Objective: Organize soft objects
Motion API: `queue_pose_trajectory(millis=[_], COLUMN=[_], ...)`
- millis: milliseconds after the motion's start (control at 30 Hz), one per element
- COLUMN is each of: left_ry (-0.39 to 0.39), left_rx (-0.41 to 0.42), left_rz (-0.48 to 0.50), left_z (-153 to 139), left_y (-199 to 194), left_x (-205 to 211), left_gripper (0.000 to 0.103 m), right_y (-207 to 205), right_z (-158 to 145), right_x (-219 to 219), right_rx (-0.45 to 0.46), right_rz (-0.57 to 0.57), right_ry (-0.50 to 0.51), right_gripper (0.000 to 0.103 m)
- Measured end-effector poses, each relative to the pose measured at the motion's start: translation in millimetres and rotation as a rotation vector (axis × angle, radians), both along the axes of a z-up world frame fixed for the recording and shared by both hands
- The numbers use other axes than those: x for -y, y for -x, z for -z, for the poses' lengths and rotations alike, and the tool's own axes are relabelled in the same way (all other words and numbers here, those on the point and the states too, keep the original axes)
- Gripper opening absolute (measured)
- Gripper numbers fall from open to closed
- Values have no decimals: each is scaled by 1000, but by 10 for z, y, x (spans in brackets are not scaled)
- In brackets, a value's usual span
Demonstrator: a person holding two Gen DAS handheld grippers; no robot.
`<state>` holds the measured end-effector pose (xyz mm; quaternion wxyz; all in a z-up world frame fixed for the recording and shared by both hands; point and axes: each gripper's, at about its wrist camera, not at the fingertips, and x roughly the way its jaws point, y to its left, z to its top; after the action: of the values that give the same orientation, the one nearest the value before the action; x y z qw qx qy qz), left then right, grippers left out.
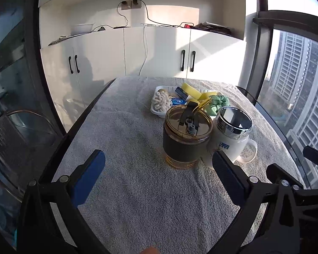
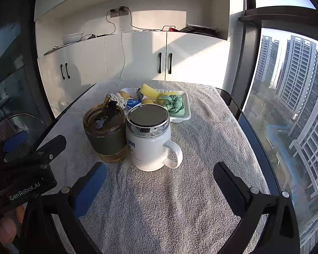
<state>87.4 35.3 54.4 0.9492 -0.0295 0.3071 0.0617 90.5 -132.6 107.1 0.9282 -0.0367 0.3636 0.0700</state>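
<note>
A white tray [image 1: 156, 111] [image 2: 187, 108] at the far end of the table holds soft items: a white knotted rope [image 1: 161, 101] [image 2: 116, 98], yellow sponges [image 1: 191, 89] [image 2: 148, 89], a green scrunchie [image 1: 218, 103] [image 2: 173, 104] and a small blue-and-white packet [image 1: 177, 101] [image 2: 132, 102]. An amber glass cup with lid and straw [image 1: 187, 135] [image 2: 106, 131] and a white lidded mug [image 1: 231, 135] [image 2: 150, 139] stand in front of the tray. My left gripper [image 1: 159, 163] is open and empty, near the cups. My right gripper [image 2: 160, 175] is open and empty, just before the mug.
A grey towel [image 1: 137, 190] [image 2: 169, 207] covers the table. White cabinets [image 1: 116, 55] [image 2: 137, 57] stand behind it. A tall window [image 1: 296, 84] [image 2: 286, 105] runs along the right table edge. The left gripper's body [image 2: 21, 169] shows at the right wrist view's left.
</note>
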Motion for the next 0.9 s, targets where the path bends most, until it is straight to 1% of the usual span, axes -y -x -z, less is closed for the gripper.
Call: queue_pose_trajectory(millis=[900], left_ry=[-30], left_rx=[-22], left_rz=[18], left_z=[55], left_y=[-17], left_x=[27], left_gripper=[103], right_y=[-9], right_z=[31], right_x=[23], right_rx=[-8], right_rz=[1], right_ry=[-4], right_gripper=[103])
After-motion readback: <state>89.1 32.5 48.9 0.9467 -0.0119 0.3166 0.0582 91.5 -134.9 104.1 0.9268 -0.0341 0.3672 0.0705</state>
